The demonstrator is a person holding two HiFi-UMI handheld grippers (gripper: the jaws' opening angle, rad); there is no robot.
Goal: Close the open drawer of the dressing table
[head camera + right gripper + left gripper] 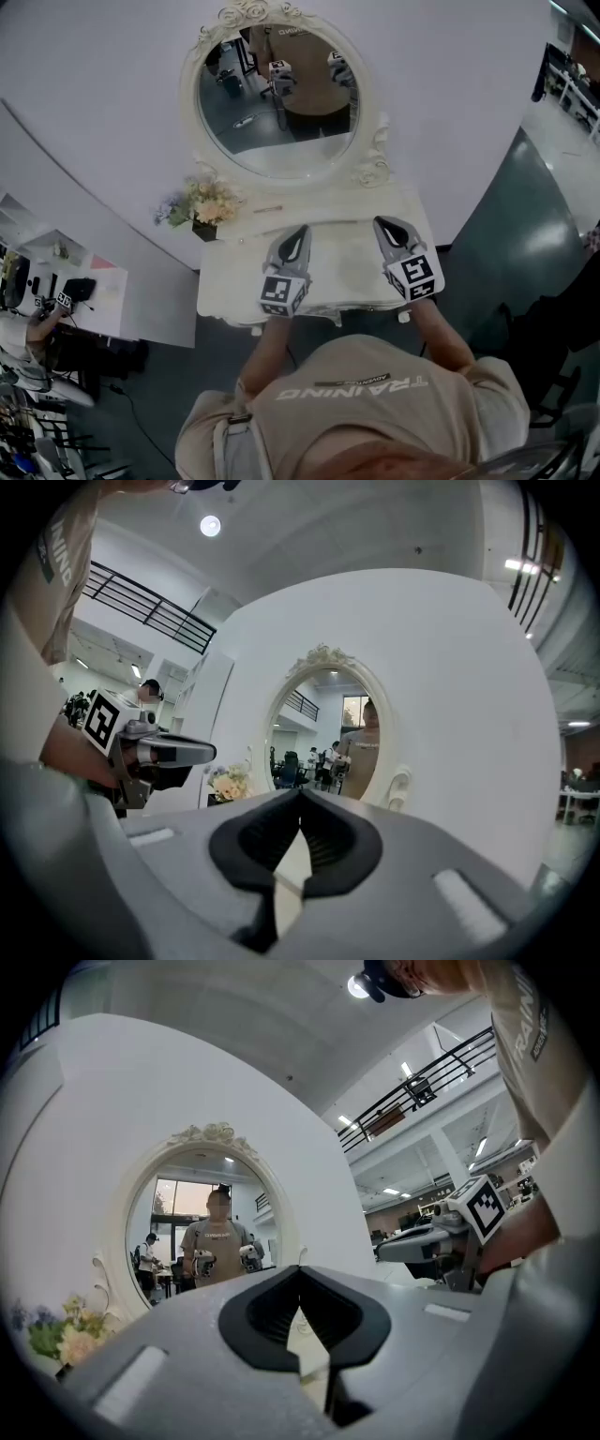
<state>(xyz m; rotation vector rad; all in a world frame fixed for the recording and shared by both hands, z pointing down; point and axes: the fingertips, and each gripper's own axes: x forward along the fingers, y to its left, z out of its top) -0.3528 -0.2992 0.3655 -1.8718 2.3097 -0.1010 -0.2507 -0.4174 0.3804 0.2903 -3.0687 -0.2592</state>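
Note:
The white dressing table stands against the wall under an oval mirror. Its front edge lies just ahead of my body, and I cannot make out an open drawer from the head view. Both grippers hover side by side over the tabletop, pointing at the mirror. My left gripper is shut with nothing in it. My right gripper is also shut and empty. Each gripper view shows the other gripper alongside, the mirror and my reflection.
A pot of pale flowers sits at the table's back left corner, with a thin stick-like item beside it. A white side desk with dark gear stands to the left. Dark floor opens to the right.

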